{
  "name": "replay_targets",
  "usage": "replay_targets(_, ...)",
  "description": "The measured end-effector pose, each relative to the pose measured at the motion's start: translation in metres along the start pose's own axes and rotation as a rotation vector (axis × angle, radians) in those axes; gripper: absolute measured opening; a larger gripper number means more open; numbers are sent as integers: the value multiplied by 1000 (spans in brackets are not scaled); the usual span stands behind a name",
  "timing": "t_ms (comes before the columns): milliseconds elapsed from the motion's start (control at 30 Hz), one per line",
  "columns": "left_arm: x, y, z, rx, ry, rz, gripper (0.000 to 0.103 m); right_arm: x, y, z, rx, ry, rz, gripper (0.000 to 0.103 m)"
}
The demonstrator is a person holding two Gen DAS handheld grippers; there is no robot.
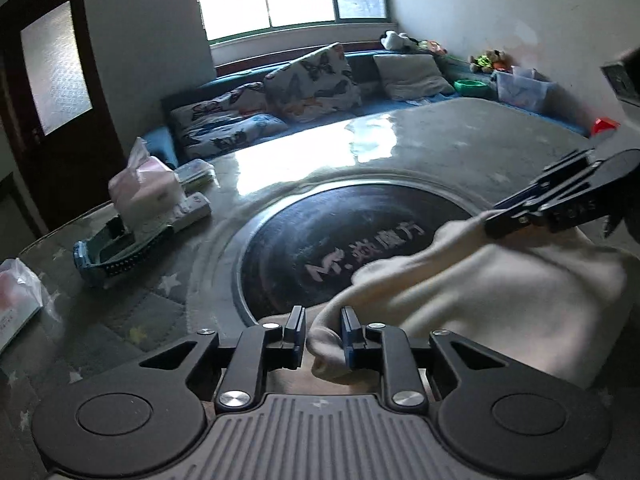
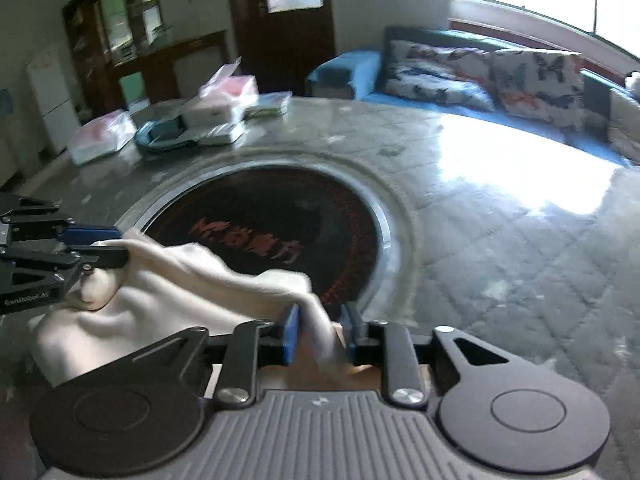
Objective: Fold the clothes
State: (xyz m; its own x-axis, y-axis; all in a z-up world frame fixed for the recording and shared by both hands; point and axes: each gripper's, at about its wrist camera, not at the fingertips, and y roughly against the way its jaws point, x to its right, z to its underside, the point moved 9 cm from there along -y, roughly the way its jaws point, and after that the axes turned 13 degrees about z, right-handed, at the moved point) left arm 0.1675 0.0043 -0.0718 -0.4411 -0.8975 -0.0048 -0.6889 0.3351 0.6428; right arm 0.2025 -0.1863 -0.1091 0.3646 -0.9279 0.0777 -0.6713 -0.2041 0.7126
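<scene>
Left gripper [image 1: 322,332] pinching a cream garment [image 1: 480,280] corner, right gripper [image 2: 322,334] pinching another edge, cloth bunched over the table's [image 1: 460,148] dark round inset [image 1: 352,224]

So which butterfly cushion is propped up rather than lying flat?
The right-hand butterfly cushion, tilted up against the sofa back; the other butterfly cushion lies low on the seat.

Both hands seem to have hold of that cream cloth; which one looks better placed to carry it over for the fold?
Probably the right gripper: its jaws pinch a raised edge of the cream cloth above the dark round inset. The left gripper holds a low corner near the bunched bulk.
</scene>
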Motion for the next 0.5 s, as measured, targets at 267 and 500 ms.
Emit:
replay_targets(267,-22,6,-6,-3,87,-107,20,9,36,0,56,-25,-10,24)
replay_targets(500,21,18,-13,25,47,43,19,8,27,28,-17,8,3,22)
